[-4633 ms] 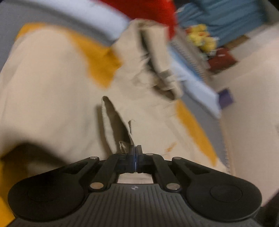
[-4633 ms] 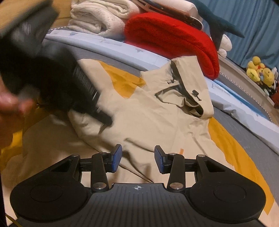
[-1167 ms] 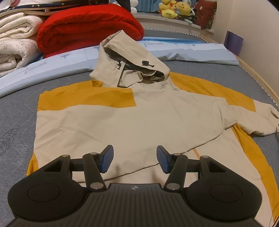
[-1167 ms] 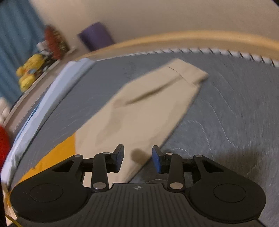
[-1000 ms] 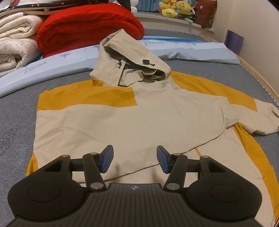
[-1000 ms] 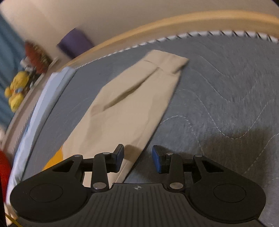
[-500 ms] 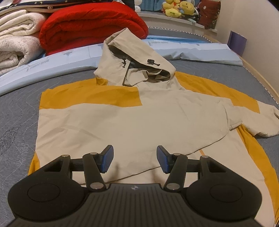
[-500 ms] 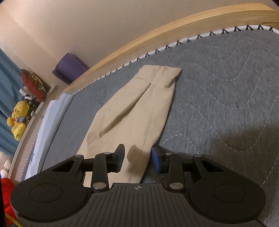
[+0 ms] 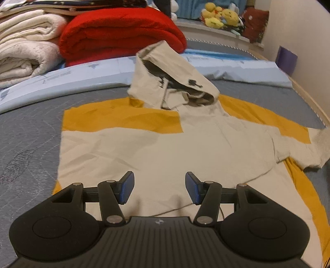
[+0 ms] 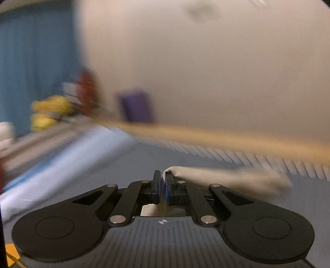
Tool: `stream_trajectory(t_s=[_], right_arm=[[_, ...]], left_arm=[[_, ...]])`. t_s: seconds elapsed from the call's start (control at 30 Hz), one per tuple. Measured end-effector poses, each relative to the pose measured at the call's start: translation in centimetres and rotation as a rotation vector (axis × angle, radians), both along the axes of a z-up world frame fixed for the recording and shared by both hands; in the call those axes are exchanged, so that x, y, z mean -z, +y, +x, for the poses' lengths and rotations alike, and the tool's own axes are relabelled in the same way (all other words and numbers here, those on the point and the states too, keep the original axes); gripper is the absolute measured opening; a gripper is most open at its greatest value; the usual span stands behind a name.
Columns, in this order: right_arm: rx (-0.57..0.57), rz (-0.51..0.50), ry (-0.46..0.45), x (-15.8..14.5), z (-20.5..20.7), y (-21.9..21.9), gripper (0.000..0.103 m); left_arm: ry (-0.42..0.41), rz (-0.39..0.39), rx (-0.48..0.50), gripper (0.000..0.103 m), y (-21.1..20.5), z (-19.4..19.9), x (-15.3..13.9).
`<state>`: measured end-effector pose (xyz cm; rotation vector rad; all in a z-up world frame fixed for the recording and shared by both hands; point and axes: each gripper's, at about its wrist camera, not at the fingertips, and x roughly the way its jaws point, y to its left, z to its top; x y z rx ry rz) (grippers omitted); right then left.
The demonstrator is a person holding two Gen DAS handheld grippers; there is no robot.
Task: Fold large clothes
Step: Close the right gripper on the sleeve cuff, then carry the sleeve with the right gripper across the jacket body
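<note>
A beige and mustard hooded jacket (image 9: 156,144) lies spread on the grey mattress (image 9: 26,148), hood (image 9: 165,78) toward the pillows. Its left sleeve is folded across the body. My left gripper (image 9: 158,186) hovers open over the jacket's lower part, nothing between its fingers. In the blurred right wrist view my right gripper (image 10: 163,185) is shut on the beige sleeve (image 10: 226,177), which is lifted off the mattress and trails to the right. That sleeve's raised part (image 9: 317,148) shows at the right edge of the left wrist view.
A red blanket (image 9: 121,31) and white folded blankets (image 9: 24,49) are stacked at the bed's head behind a light blue pillow strip (image 9: 61,80). Plush toys (image 9: 220,16) sit on a ledge. A wooden bed edge (image 10: 226,138) and the wall bound the right side.
My right gripper has closed on the sleeve's edge and swung up and level, lifting the sleeve. The left gripper has drifted slightly, still open.
</note>
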<state>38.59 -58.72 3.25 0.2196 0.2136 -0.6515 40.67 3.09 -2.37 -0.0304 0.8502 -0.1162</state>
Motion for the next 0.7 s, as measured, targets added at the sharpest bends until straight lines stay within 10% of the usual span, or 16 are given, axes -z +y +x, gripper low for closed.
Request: stream_trajectory(t_s=[0.17,0.33,0.47,0.7], right_arm=[[-0.522,-0.125,-0.056,-5.9,0.5,18.2,0.003],[-1.069,0.070,0.161,-5.0,-1.7,32.6,0.003],[-1.083,0.189,0.306,-3.9,-4.7,35.6,0.020],[-0.846,0.310,0.275,-0.7,-6.3,31.9,0.037]], left_arm=[[0.012,-0.077,-0.068,0.060,2.9,0.3,-1.0],[0.008,-0.120,-0.141,0.060,5.6,0.3,-1.9],[0.014,-0.160,-0.183,0.060,7.6,0.2,-2.3],[0.026,-0.176,-0.207,0.060,8.4,-0.2,-1.6]])
